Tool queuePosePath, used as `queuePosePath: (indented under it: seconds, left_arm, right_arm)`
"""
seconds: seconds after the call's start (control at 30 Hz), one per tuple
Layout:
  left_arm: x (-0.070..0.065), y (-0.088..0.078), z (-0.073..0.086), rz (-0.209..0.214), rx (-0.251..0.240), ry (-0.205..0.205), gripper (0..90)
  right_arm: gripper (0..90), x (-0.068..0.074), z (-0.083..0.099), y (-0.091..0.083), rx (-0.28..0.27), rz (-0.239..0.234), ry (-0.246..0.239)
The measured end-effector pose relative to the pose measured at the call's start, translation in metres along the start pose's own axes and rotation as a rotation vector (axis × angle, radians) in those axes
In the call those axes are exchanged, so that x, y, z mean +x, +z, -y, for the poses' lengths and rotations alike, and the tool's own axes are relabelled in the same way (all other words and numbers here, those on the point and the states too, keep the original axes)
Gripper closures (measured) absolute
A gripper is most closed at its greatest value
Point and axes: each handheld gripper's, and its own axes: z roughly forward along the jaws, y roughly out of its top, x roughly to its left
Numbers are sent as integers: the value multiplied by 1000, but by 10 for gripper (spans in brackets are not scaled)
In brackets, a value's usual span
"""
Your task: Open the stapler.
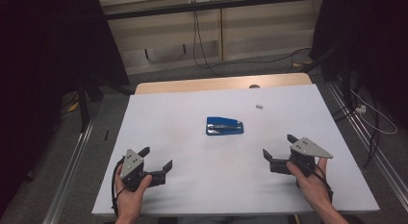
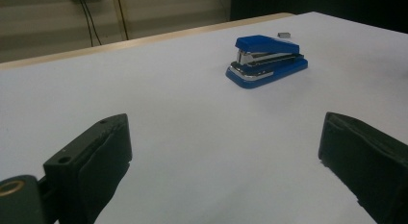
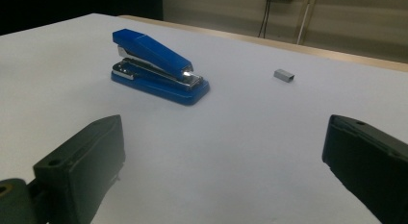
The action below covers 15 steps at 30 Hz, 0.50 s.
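Note:
A blue stapler (image 1: 224, 126) lies in the middle of the white table (image 1: 183, 185), with a small grey block of staples (image 1: 259, 106) beyond it to the right. My left gripper (image 1: 155, 158) rests near the front left edge, open and holding nothing. My right gripper (image 1: 279, 146) sits at the front right, also open and holding nothing. In the left gripper view the stapler (image 2: 266, 61) lies ahead to the right, the staples (image 2: 285, 35) just behind it. In the right gripper view the stapler (image 3: 156, 65) lies ahead to the left and the staples (image 3: 284, 75) farther right.
The table's wooden far edge (image 1: 221, 83) borders a floor with trailing cables (image 1: 202, 46). Dark stands and curtains flank both sides. Metal rails (image 1: 72, 161) run along the floor beside the table.

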Motion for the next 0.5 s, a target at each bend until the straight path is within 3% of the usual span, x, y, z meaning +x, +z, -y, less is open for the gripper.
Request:
queuePosePath:
  seconds: [0.17,0.3,0.33,0.5]
  left_arm:
    - [-2,7,0,14,24,10,44]
    - [-5,10,1,31,42,22,44]
    - [-6,10,1,35,46,25,44]
    - [-9,14,0,49,54,49,44]
  right_arm:
    - [24,3,0,3,12,-21,-39]
    - [24,3,0,5,7,-18,-42]
    - [21,5,0,7,7,-35,-20]
    - [20,10,-2,12,8,-64,-21]
